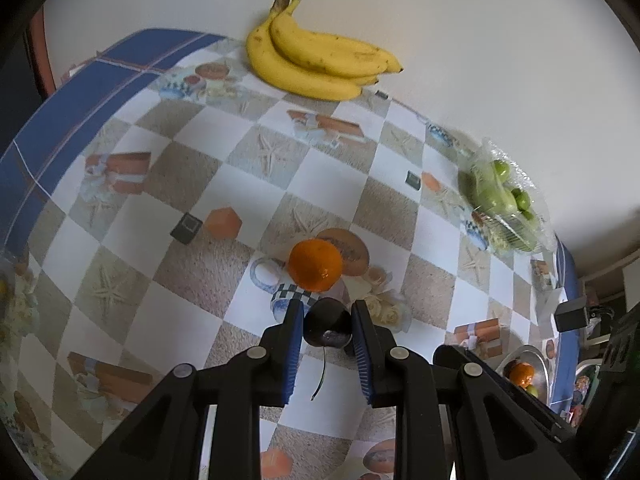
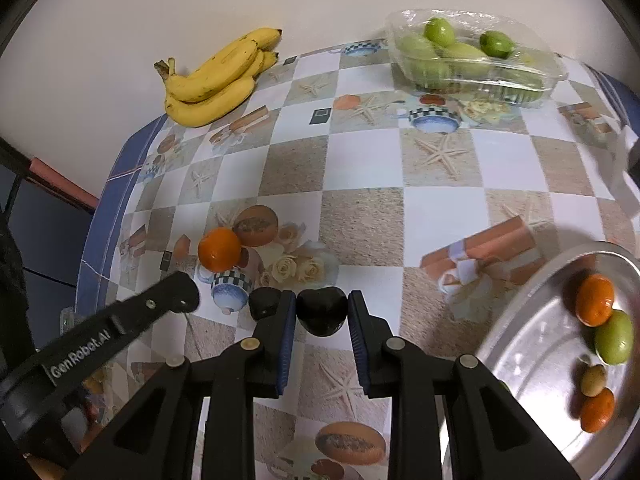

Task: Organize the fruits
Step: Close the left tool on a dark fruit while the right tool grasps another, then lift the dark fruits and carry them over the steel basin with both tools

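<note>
My left gripper (image 1: 326, 308) is shut on a dark cherry (image 1: 326, 326), whose thin stem hangs down over the tablecloth. Just beyond it lies an orange (image 1: 316, 265) on the cloth. My right gripper (image 2: 322, 296) is shut on another dark, heart-shaped cherry (image 2: 322, 314). A further dark round fruit (image 2: 262, 302) shows just left of its left finger, partly hidden. The orange (image 2: 219, 250) lies further left. At the right stands a metal plate (image 2: 520, 328) with two oranges (image 2: 594, 300), a green fruit (image 2: 614, 338) and a small olive-coloured fruit (image 2: 593, 380).
A bunch of bananas (image 1: 316, 60) lies at the table's far edge against the wall. A clear plastic box of green fruits (image 2: 476, 54) sits at the back right. The left tool's black arm (image 2: 120, 328) crosses the lower left of the right wrist view. The blue table border (image 1: 60, 128) marks the left edge.
</note>
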`<state>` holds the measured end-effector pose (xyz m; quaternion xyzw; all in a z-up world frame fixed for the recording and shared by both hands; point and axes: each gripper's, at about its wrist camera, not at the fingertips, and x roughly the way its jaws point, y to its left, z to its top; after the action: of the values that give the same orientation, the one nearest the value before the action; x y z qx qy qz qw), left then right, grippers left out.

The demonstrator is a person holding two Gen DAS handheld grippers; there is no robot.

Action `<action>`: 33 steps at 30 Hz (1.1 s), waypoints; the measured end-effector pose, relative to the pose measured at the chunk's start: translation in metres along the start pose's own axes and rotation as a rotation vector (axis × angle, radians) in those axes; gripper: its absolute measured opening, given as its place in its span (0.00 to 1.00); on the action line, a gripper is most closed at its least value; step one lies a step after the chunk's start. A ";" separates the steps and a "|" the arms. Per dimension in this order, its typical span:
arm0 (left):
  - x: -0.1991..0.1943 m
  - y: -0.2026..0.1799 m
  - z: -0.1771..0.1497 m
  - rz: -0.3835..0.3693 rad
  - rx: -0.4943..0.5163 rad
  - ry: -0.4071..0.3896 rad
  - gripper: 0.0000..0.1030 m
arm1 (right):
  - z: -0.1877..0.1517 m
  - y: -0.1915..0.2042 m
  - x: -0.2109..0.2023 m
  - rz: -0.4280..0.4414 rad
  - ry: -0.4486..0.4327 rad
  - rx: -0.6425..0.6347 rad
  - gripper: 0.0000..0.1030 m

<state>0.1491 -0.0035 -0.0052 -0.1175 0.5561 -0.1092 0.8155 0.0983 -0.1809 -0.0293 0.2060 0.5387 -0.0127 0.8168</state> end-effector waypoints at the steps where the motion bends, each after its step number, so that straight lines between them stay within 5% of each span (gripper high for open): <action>1: -0.002 -0.002 0.000 -0.001 0.004 -0.006 0.25 | -0.001 -0.001 -0.001 -0.002 0.002 0.002 0.26; 19: -0.019 -0.031 -0.018 -0.010 0.071 -0.031 0.25 | -0.021 -0.026 -0.031 -0.026 -0.017 0.062 0.26; 33: -0.018 -0.080 -0.046 -0.036 0.185 -0.004 0.25 | -0.042 -0.096 -0.058 -0.132 -0.030 0.206 0.26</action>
<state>0.0957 -0.0769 0.0193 -0.0521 0.5399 -0.1747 0.8218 0.0139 -0.2659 -0.0233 0.2526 0.5348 -0.1247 0.7967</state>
